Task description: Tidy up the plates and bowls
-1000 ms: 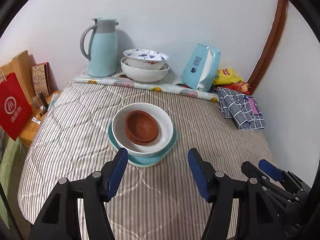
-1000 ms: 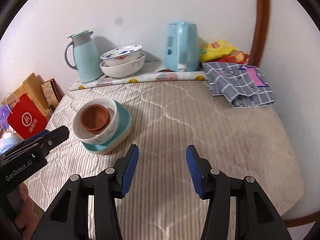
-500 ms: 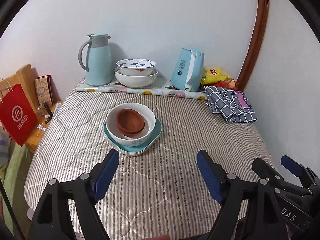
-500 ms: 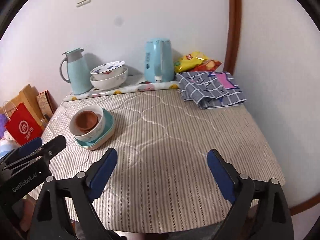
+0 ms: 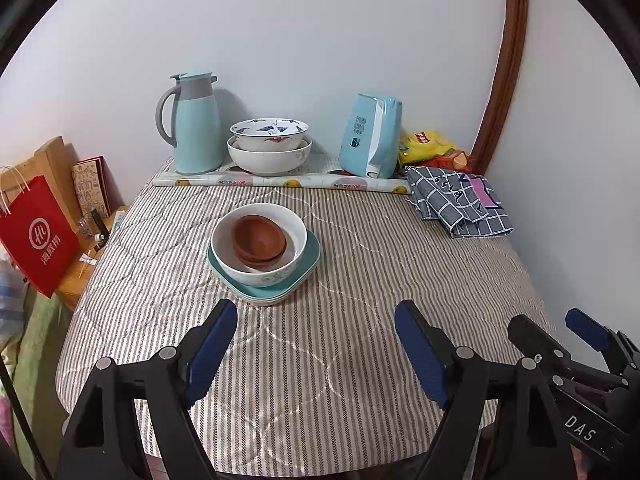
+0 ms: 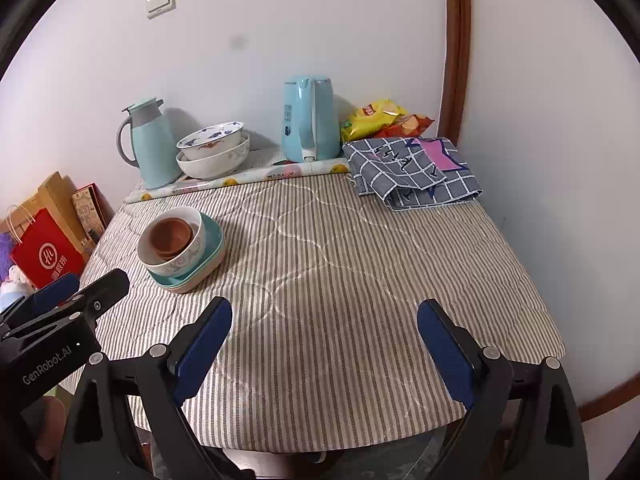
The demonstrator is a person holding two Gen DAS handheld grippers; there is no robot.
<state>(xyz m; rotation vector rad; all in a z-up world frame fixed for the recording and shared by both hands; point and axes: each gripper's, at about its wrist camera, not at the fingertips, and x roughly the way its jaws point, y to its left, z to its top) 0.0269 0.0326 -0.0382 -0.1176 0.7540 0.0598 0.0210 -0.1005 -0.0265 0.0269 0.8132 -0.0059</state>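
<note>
On the striped tablecloth [image 5: 360, 264] sits a stack: brown bowls [image 5: 258, 242] nested in a white bowl [image 5: 256, 276], which rests on teal plates [image 5: 310, 260]. The right wrist view shows the same stack at the left, brown bowls [image 6: 170, 236] on top. A patterned bowl [image 5: 269, 130] sits inside a larger white bowl [image 5: 268, 162] by the wall. My left gripper [image 5: 314, 312] hangs open and empty, short of the stack. My right gripper [image 6: 324, 308] stands wide open over bare cloth, to the right of the stack, holding nothing.
Along the wall stand a pale blue thermos jug [image 5: 196, 124], a blue kettle [image 5: 372, 136] and snack bags [image 5: 428, 144]. A checked cloth [image 5: 460, 204] lies at the back right. A red paper bag [image 5: 38, 236] stands off the table's left edge.
Both grippers have drawn back and up from the stack, so it looks smaller and farther off. Both pairs of jaws have spread wider, the right ones much more.
</note>
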